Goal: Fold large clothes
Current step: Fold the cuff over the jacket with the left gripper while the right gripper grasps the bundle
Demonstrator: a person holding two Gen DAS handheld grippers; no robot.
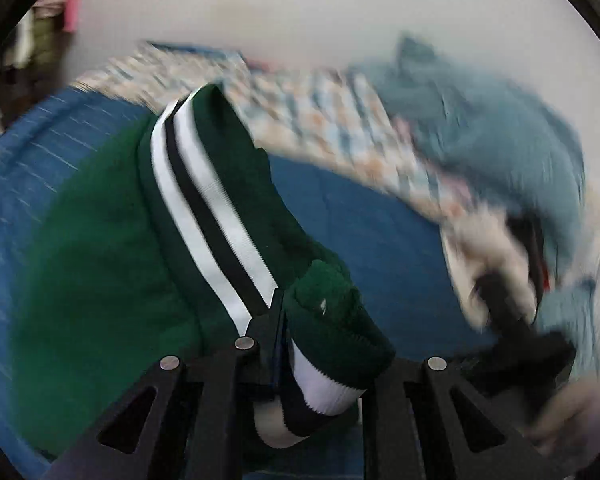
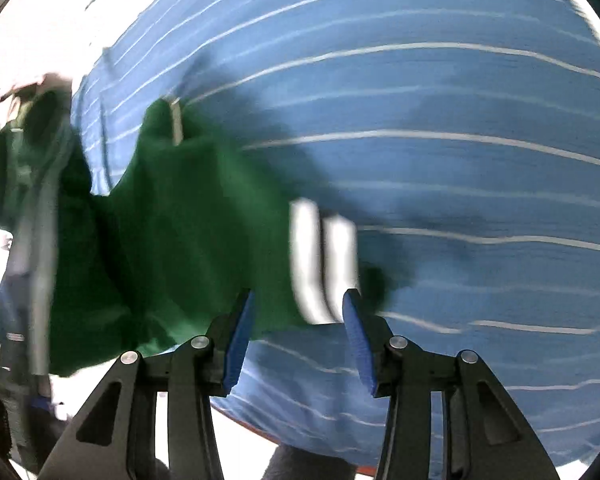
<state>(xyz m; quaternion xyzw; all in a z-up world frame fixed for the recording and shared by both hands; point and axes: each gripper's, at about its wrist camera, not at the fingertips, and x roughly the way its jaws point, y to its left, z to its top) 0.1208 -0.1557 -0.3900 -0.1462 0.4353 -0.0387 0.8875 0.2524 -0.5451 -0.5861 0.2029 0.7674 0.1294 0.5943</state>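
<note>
Bedding comes first by size: a blue sheet with thin white stripes (image 2: 460,128) covers the bed and carries the whole scene, with a patterned quilt (image 1: 332,120) and a heap of teal-grey cloth (image 1: 500,128) toward its far edge. Next in size, a green garment (image 2: 188,232) with a white-and-black striped band (image 1: 204,208) lies partly on the sheet near its near-left edge, bunched rather than flat. The left gripper (image 1: 284,344) is pinched on the garment's ribbed cuff, the striped band trapped between its jaws. The right gripper (image 2: 296,340) stands spread, its blue pads (image 2: 238,344) hovering just above the striped end without touching it. The right wrist view is blurred, so finer detail is uncertain.

Judged from this layout, the step in hand is drawing out a sleeve or edge for a fold. Doing it well likely calls for a second grasp on the free striped end, tension between both holds, and laying the cloth flat before creasing. No brand, label or legible writing is visible.
</note>
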